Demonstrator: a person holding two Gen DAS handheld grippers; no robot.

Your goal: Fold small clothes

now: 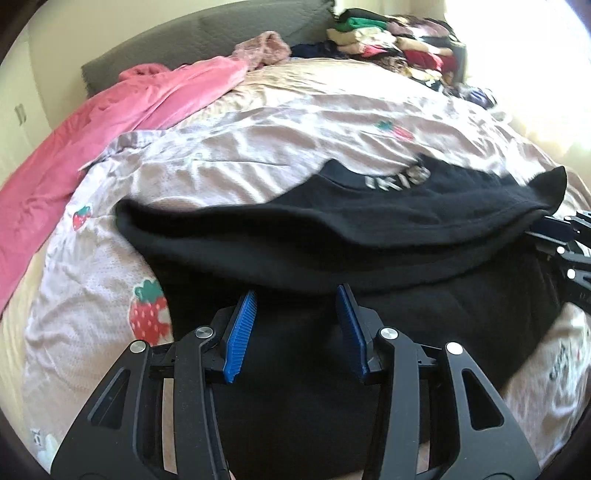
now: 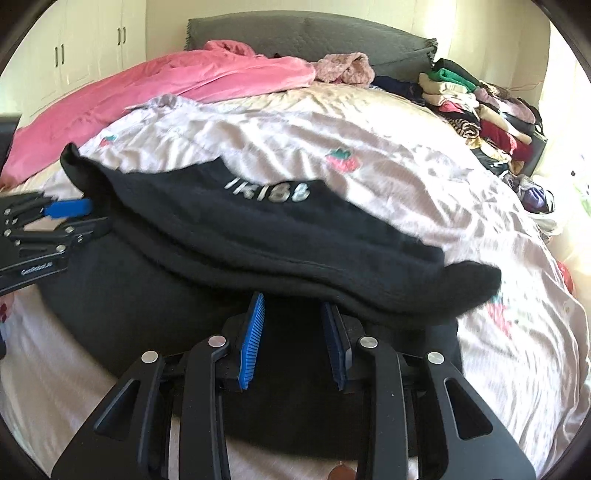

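A black garment with white lettering (image 1: 332,229) (image 2: 258,236) lies on the strawberry-print bedcover (image 1: 258,147) (image 2: 406,177), its near part folded up over the far part. My left gripper (image 1: 299,295) is open, its blue pads just below the folded edge, nothing between them. My right gripper (image 2: 293,301) is open too, at the folded edge near the garment's right end. The right gripper shows at the right edge of the left wrist view (image 1: 565,240). The left gripper shows at the left of the right wrist view (image 2: 55,221).
A pink blanket (image 1: 92,147) (image 2: 166,81) lies along the bed's left side. A pile of folded and loose clothes (image 1: 399,40) (image 2: 480,110) sits at the far right. A grey headboard (image 2: 314,33) is at the back, with white cupboards (image 2: 74,44) behind.
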